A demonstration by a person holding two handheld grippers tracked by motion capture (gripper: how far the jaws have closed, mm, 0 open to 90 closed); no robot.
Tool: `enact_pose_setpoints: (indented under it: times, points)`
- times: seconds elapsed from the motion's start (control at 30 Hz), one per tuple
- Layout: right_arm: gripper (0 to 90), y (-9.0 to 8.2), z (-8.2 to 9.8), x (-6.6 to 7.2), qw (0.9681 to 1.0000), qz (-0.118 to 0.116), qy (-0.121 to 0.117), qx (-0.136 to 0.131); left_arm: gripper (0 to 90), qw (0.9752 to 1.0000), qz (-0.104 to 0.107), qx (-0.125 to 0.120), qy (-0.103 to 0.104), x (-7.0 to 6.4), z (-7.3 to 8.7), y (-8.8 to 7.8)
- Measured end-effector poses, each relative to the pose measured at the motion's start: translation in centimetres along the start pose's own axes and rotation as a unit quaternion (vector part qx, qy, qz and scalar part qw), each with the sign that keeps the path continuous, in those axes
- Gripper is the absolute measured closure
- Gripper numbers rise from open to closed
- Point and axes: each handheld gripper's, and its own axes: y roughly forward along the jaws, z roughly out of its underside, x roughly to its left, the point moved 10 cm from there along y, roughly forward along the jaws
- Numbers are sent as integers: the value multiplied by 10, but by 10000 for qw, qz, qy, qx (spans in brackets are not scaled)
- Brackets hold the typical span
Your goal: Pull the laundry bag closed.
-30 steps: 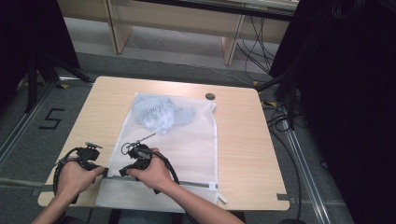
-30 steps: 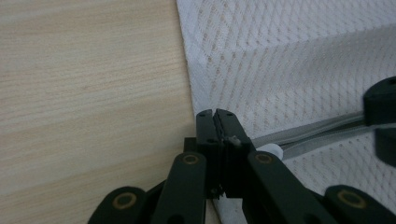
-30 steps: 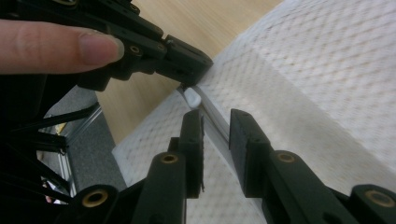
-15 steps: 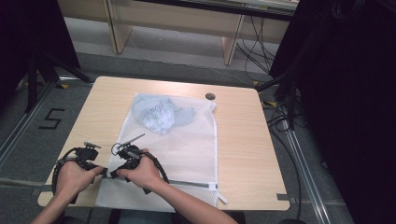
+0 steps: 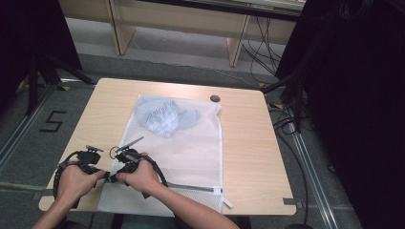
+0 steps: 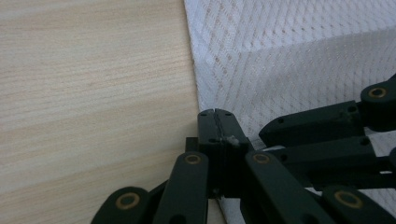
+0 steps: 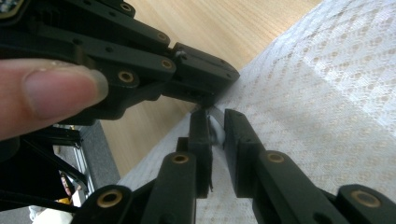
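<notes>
Mesh bag corner, both claws working.
I am seeing the white mesh bag (image 5: 186,148) lying flat mid-counter (image 5: 248,143); left claw (image 6: 218,135) is pressing together at its near-left edge, right claw (image 7: 215,130) is pinching the zipper tab there.

Both forearms are bare, with no sleeves showing. The left gripper (image 5: 90,161) and right gripper (image 5: 125,157) are matte black linkages pinned with brass-ringed rivets, each trailing a looped black cable; flat black fingers (image 7: 200,140).
</notes>
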Motion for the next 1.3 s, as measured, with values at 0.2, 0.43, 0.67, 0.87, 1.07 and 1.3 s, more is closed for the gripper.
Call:
enact_pose_setpoints:
  times: [0.2,0.43,0.67,0.87,1.07,1.3]
  points:
    - [867,-1,4,0,9999,60,-1,145,896,10000,-40,-48,45,-4,1,1]
    - [870,-4,6,-2,9995,254,86,171,897,9992,-222,-71,328,-5,1,2]
    - [871,-11,9,-8,9983,489,225,229,898,9986,-235,-80,472,-3,1,1]
    - [870,-13,10,-11,9983,548,49,192,898,9989,-185,-85,429,-3,1,1]
    - [871,-18,11,-10,9973,702,-5,196,898,9990,-203,-111,390,-3,0,2]
    - [871,-20,13,-12,9973,716,-9,162,898,9997,-119,-97,195,-6,1,2]
